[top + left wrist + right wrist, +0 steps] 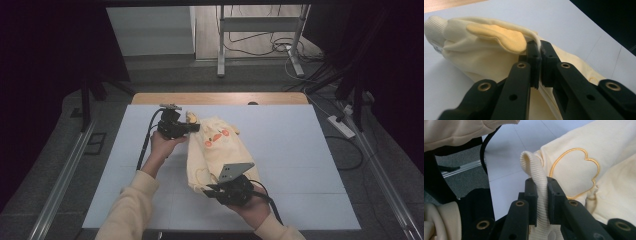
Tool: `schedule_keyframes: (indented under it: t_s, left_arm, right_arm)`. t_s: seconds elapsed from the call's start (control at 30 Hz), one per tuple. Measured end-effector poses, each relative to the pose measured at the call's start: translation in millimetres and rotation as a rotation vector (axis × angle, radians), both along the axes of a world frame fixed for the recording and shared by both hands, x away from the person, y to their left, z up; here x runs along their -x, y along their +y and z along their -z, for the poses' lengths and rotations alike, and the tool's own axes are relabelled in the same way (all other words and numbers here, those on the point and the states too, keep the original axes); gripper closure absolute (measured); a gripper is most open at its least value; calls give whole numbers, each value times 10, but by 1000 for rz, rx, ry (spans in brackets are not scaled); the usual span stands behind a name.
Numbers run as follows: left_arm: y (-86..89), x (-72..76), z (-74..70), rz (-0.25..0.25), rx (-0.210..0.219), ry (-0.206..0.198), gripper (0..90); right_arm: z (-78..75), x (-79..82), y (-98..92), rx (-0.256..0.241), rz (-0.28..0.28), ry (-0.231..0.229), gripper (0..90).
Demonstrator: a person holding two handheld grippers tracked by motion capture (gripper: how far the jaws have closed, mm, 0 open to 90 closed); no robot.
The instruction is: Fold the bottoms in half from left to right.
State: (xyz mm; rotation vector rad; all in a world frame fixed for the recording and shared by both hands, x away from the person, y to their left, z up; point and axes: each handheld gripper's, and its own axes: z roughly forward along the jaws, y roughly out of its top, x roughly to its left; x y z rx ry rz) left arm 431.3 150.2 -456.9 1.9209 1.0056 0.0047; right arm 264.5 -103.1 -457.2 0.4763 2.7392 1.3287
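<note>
1. A pale yellow hoodie (217,152) lies bunched on the white table (300,150), running from near the far left towards the person's right hand.
2. The left hand-held gripper (192,128) is clenched on a thin fold of fabric (537,42) at the garment's far end, just beside a darker yellow ear-shaped flap (499,36); pinching the edge gives a corner to pull from.
3. The right hand-held gripper (212,190) grasps the ribbed hem (536,182) at the near end, the band standing up between its jaws.
4. With both ends held, the hoodie can probably be lifted or stretched flat for folding.
5. An orange embroidered outline (574,170) faces up beside the hem.
</note>
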Motion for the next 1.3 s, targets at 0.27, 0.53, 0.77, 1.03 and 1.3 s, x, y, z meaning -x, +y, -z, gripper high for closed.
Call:
schedule_keyframes:
  t_s: [0.27,0.53,0.77,1.03,1.3]
  left_arm:
    - [-66,-22,10,7,-7,6,858]
    - [-167,-32,3,22,-17,8,857]
    - [-268,-47,13,37,-27,13,857]
    - [-344,-66,44,42,-36,15,855]
    - [-427,-77,56,46,-40,14,855]
  right_arm:
    - [8,1,-84,2,19,-1,800]
    - [19,16,-200,-1,37,3,801]
    - [47,26,-298,3,55,8,801]
    - [78,26,-387,7,75,11,800]
    - [90,25,-480,11,92,15,800]
